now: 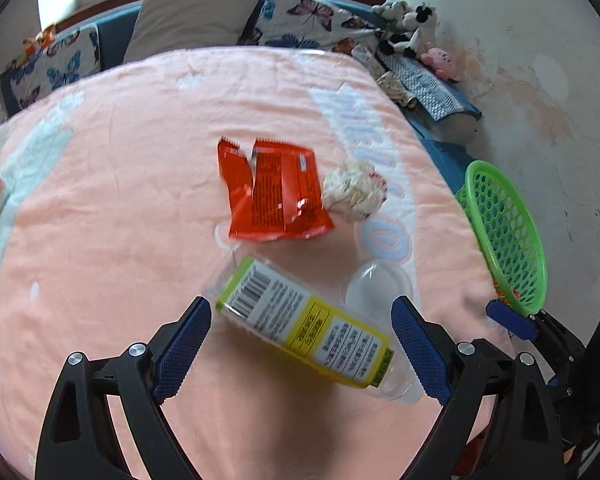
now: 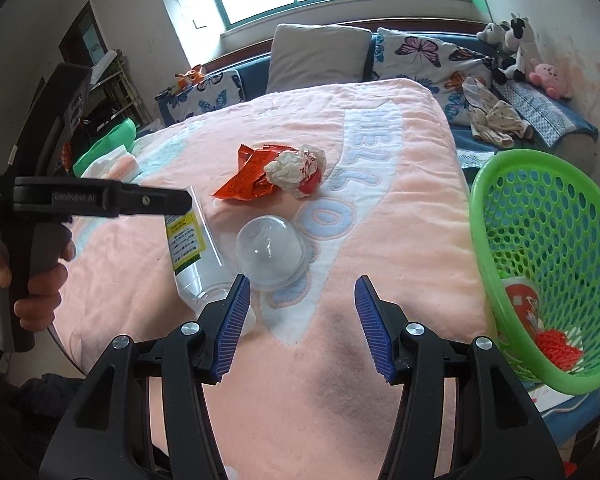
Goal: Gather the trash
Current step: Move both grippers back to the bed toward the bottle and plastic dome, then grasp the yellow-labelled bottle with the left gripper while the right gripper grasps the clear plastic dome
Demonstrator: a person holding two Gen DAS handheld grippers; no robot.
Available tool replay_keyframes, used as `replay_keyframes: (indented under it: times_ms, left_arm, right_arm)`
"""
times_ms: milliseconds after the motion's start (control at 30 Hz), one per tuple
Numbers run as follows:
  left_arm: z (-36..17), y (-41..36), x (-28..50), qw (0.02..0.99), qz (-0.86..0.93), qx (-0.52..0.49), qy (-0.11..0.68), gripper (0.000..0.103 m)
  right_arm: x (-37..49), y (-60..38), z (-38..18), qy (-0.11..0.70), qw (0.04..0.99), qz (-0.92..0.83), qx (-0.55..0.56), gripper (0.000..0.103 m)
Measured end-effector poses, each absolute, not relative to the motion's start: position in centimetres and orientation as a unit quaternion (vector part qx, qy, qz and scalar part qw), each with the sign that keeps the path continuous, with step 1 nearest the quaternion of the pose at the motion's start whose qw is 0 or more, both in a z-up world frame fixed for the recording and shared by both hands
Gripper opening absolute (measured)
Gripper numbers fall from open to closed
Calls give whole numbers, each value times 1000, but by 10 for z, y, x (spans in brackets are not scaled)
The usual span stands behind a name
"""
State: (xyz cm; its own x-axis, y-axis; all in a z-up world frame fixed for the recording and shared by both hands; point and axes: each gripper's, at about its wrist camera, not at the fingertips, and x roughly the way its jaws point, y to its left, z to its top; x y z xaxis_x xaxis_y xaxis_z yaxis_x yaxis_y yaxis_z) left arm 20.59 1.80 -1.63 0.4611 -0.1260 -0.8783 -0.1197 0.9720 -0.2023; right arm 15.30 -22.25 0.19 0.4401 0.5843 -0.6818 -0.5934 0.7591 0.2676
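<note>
Clear plastic bottle (image 1: 300,322) with yellow-green label lies on its side on the pink blanket (image 1: 112,208), between the wide-spread pads of the left gripper (image 1: 302,346); pads not touching it. Orange wrapper (image 1: 274,192) and crumpled paper ball (image 1: 354,190) lie further up, touching each other. Clear dome lid (image 2: 270,250) beside bottle. Right gripper (image 2: 304,326) half-spread, empty. Green basket (image 2: 548,264) at blanket's right edge, red trash inside.
</note>
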Motion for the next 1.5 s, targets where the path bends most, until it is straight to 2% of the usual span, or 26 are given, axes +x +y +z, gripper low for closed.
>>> replay_keyframes:
  times_ms: [300,600,733,1033,1500]
  left_arm:
    - [-42,18,216,813,22,-176,554,88]
    - [-55,11,221,793,26,-192,578,88]
    - [-55,17,220,786,16,-209,582,79]
    - [-44,40,210,792,22,-165,588,64]
    - [-52,42,210,787,15,-147,599,65]
  right_arm:
    - [156,-222,-1,402,848,346,-10,55]
    - [159,-225,-5,407,845,346,-9,55]
    - [160,-226,-7,407,843,350,-9,55]
    - [165,-211,-10,407,837,365,-18,55]
    - [183,-161,-28,406,825,391,-30,53]
